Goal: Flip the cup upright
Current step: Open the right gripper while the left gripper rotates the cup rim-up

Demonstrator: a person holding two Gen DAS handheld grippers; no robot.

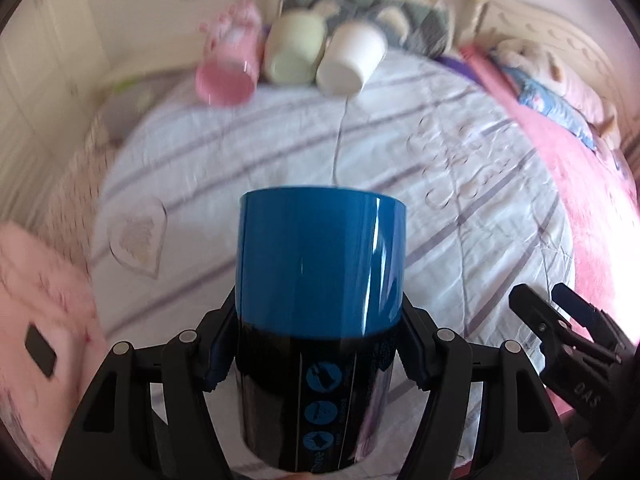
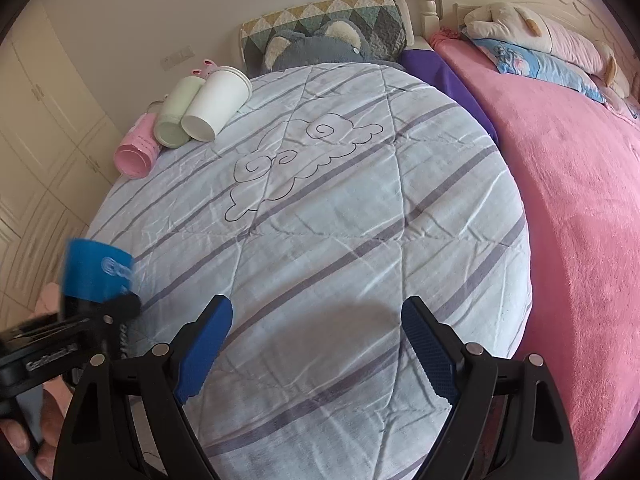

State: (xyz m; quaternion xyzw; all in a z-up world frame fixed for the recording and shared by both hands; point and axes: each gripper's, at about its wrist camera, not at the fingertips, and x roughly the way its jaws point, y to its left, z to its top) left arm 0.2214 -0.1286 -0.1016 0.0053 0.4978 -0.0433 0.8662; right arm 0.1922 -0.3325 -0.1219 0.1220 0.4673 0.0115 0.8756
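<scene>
My left gripper (image 1: 320, 344) is shut on a blue and black cup (image 1: 320, 264) and holds it above the striped quilt, its blue end pointing away from the camera. The same cup (image 2: 96, 272) shows at the left edge of the right wrist view, held in the air by the left gripper (image 2: 100, 312). My right gripper (image 2: 316, 344) is open and empty over the near part of the quilt; it also shows at the lower right of the left wrist view (image 1: 560, 320). A pink cup (image 2: 134, 152), a pale green cup (image 2: 176, 116) and a white cup (image 2: 216, 104) lie on their sides at the far left.
The striped quilt (image 2: 340, 200) covers the near bed. A pink blanket (image 2: 560, 180) lies to the right with plush toys (image 2: 532, 28) and a pillow. A grey plush (image 2: 316, 50) and patchwork cushion sit at the head. Cupboards (image 2: 48, 140) stand at the left.
</scene>
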